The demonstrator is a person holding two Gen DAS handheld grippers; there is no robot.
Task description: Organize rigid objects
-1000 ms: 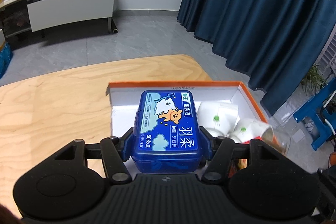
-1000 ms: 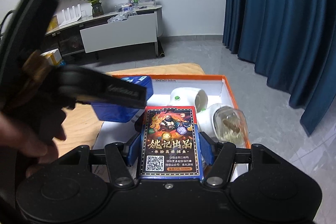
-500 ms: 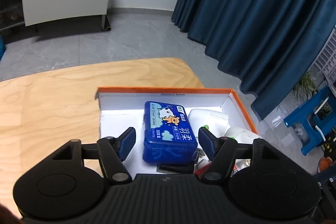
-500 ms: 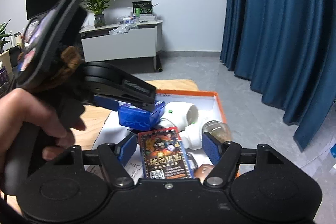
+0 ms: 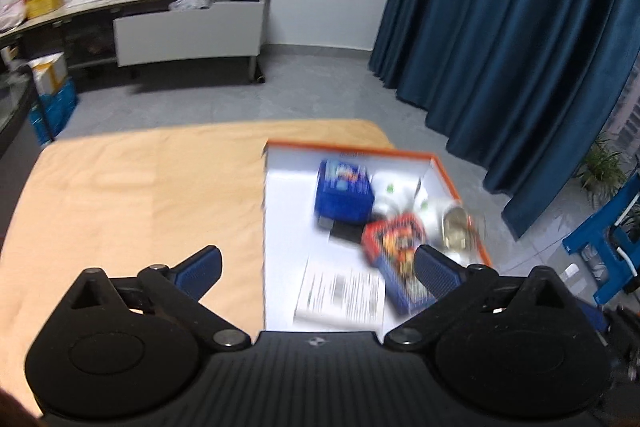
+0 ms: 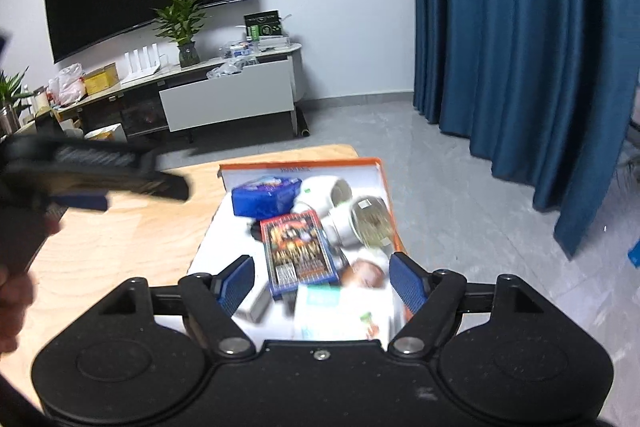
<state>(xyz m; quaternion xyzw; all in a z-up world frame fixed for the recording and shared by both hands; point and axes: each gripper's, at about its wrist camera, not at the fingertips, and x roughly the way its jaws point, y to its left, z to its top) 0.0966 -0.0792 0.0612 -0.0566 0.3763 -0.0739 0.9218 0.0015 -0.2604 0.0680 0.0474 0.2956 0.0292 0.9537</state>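
Item 1: shallow white cardboard box with orange rim (image 6: 382, 187), sitting at the far right end of the pale wooden table (image 5: 140, 187). I am reading it as the collection bin; everything below is lying inside it.

Item 2: blue rectangular plastic case with a cartoon label (image 6: 266, 197), lying toward the far wall of the box. I am judging it light, stiff and slick-sided; best taken across its two long sides.

Item 3: flat card pack with dark red and gold artwork and a blue edge (image 6: 298, 251), lying face up in the middle of the box. Light, rigid, thin; I would be pinching it across the narrow width.

Item 4: white ceramic-looking cups (image 6: 334, 193) and a clear glass jar on its side (image 6: 370, 223), touching one another by the right wall. Likely fragile and prone to rolling.

Item 5: left gripper (image 5: 316, 267), jaws spread wide, holding nothing, hanging above the near edge of the box.

Item 6: right gripper (image 6: 322, 281), jaws likewise wide apart and empty, above the near half of the box.

Unclear: motion blur is smearing the left view; the near papers and a brownish round thing in the box I cannot identify; something dark is lying partly hidden under the case.
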